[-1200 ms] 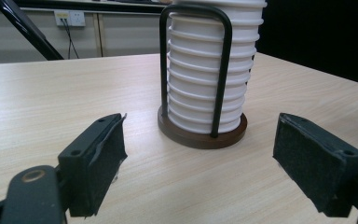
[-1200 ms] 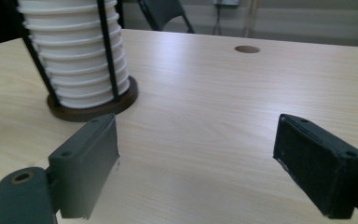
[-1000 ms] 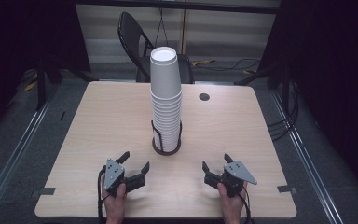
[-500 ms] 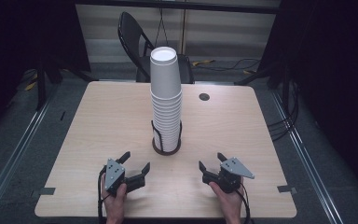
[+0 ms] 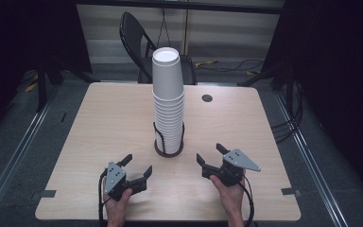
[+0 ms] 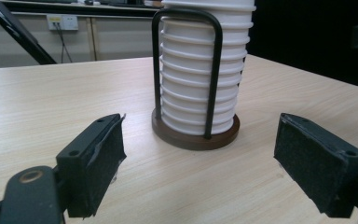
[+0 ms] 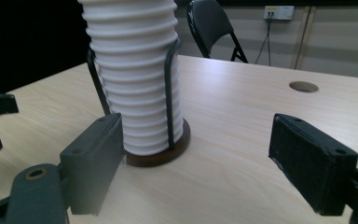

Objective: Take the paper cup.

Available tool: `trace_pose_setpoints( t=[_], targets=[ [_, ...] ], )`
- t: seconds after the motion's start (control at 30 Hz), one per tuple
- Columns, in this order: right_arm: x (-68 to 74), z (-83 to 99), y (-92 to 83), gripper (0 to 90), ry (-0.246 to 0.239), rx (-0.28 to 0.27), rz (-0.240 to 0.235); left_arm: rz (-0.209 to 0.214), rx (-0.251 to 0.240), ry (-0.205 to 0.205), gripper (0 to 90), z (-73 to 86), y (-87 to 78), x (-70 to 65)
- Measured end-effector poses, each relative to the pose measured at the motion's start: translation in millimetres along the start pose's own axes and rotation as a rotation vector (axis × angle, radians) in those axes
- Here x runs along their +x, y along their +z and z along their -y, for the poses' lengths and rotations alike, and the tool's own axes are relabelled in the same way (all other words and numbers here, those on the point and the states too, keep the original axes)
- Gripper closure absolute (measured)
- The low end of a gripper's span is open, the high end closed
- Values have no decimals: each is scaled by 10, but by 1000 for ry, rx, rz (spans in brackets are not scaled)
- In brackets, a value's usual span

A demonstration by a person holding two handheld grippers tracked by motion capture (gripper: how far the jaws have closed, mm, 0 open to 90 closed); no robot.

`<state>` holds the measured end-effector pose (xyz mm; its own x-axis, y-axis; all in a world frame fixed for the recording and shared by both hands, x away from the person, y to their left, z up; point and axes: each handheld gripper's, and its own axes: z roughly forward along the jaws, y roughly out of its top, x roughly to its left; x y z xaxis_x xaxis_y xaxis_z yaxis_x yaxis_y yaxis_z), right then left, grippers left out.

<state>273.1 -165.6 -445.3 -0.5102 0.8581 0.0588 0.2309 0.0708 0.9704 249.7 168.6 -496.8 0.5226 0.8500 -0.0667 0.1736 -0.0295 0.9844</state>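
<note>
I see a tall stack of white paper cups [image 5: 168, 101] standing upright in a round brown holder with black wire hoops [image 5: 168, 147] mid-table. My left gripper [image 5: 137, 166] and right gripper [image 5: 211, 154] hover near the front edge of the light wooden table [image 5: 99, 123], both spread wide and holding nothing, bare tabletop between them and the holder.

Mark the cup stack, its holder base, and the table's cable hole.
cup stack [image 5: 168, 101], high view, on the side wall of the white stack, midway up.
holder base [image 6: 193, 138], left gripper view, on the front rim of the dark round base.
cable hole [image 7: 304, 86], right gripper view, centre of the round opening.
</note>
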Motion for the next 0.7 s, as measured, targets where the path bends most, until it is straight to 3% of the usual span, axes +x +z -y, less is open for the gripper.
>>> trace_pose_setpoints(
  t=[0.27, 0.43, 0.7],
  targets=[
    [74, -299, 72, 174, -18, -44, -66, -5, 1, 9, 156, -1, -1, -5],
    [95, -501, 115, 192, -29, -70, -116, 12, 0, -3, 156, 0, 1, 1],
    [179, -897, 128, 141, -48, -119, -187, 36, -2, -13, 157, 2, -7, 15]
  ],
)
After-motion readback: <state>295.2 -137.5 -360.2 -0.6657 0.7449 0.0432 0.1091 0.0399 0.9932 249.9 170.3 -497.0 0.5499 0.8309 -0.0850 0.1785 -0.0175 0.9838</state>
